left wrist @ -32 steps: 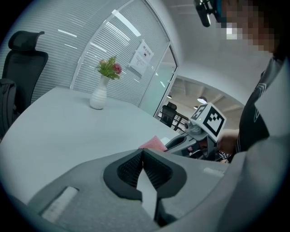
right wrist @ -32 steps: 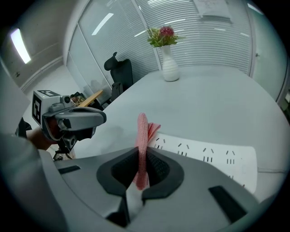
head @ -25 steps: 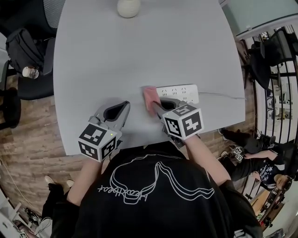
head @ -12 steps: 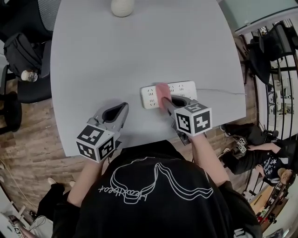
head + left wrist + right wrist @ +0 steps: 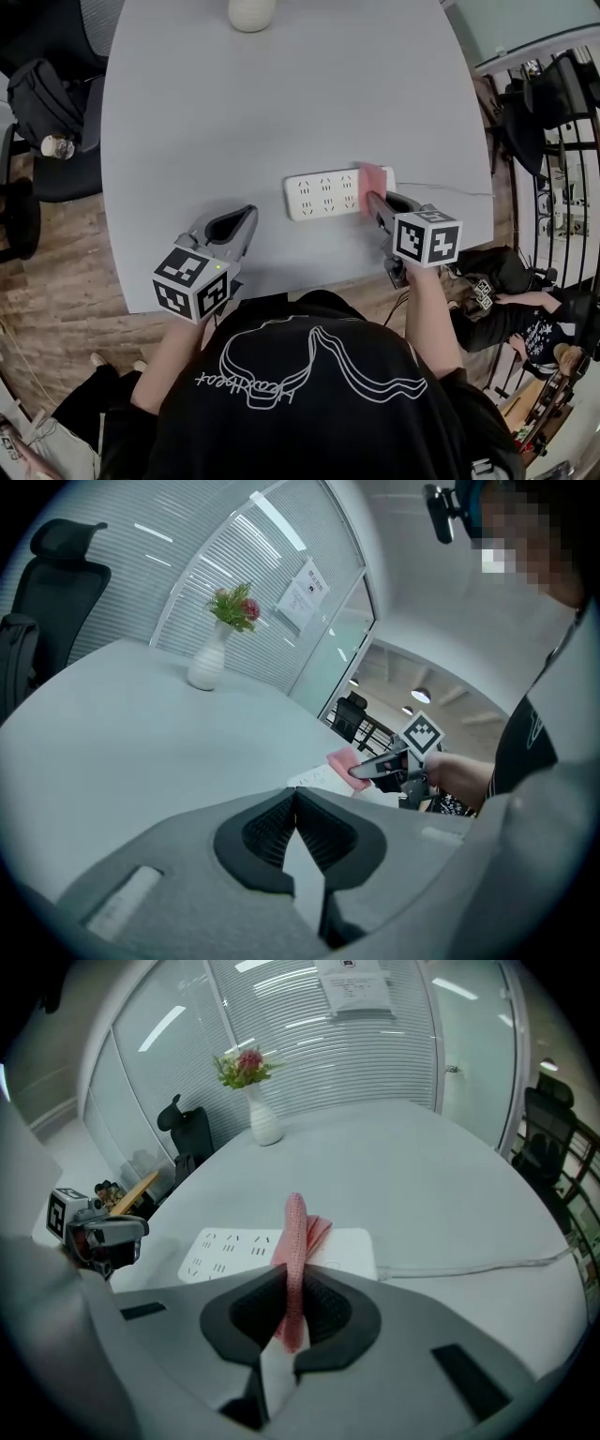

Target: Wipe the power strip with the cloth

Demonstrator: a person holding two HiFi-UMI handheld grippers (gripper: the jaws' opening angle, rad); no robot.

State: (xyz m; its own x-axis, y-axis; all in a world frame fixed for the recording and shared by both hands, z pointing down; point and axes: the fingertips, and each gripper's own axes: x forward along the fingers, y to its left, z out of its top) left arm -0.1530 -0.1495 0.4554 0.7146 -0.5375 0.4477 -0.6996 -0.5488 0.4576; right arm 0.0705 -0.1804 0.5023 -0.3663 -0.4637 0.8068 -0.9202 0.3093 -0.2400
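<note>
A white power strip lies on the grey table, its cord running off to the right. My right gripper is shut on a pink cloth, which rests on the strip's right end. In the right gripper view the cloth stands pinched between the jaws over the power strip. My left gripper sits shut and empty near the table's front edge, left of the strip. The left gripper view shows the right gripper with the cloth in the distance.
A white vase stands at the table's far side; in the right gripper view the vase holds flowers. Black office chairs stand left of the table. The table's front edge runs just before both grippers.
My right gripper has dragged the pink cloth rightward along the power strip, from its left end to its right end. The left gripper has stayed put.
</note>
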